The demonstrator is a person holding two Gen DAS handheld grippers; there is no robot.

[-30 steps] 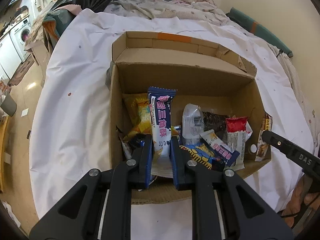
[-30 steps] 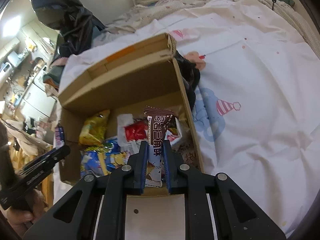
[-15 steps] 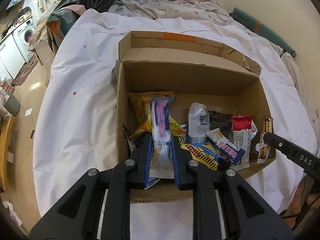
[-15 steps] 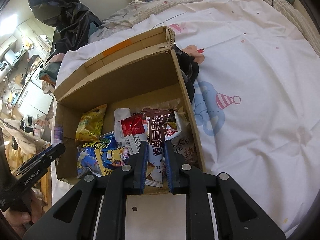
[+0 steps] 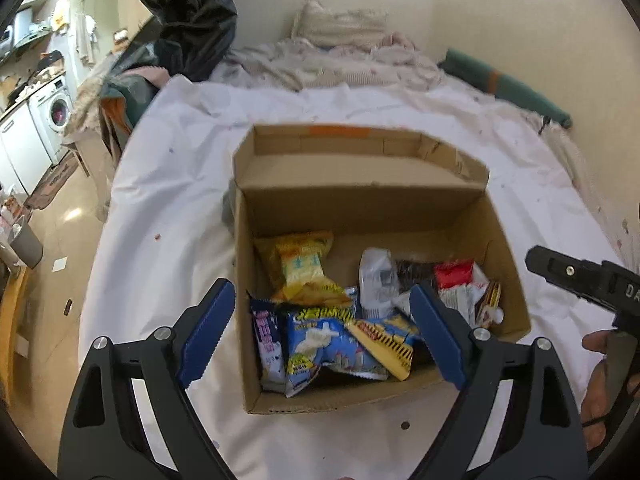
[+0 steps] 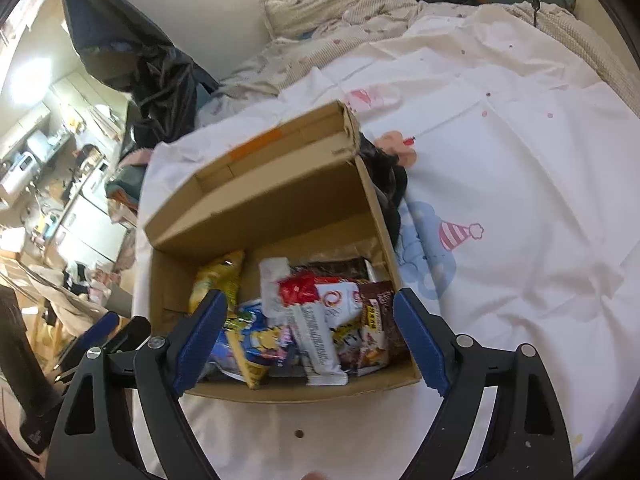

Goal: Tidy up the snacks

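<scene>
1. The box [image 5: 360, 208] sits open on the white sheet [image 5: 168, 184].
2. The left gripper [image 5: 320, 332] hangs above the box's near edge, jaws opening, nothing between the pads.
3. The right gripper [image 6: 310, 340] hangs above the same edge, jaws opening, empty.
4. The snacks [image 5: 336, 332] all lie inside the box, heaped toward its near wall.

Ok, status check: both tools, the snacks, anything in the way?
Left tool and right tool opening, nothing between the jaws. Snack packets lie inside the cardboard box. Nothing blocking above the box.
</scene>
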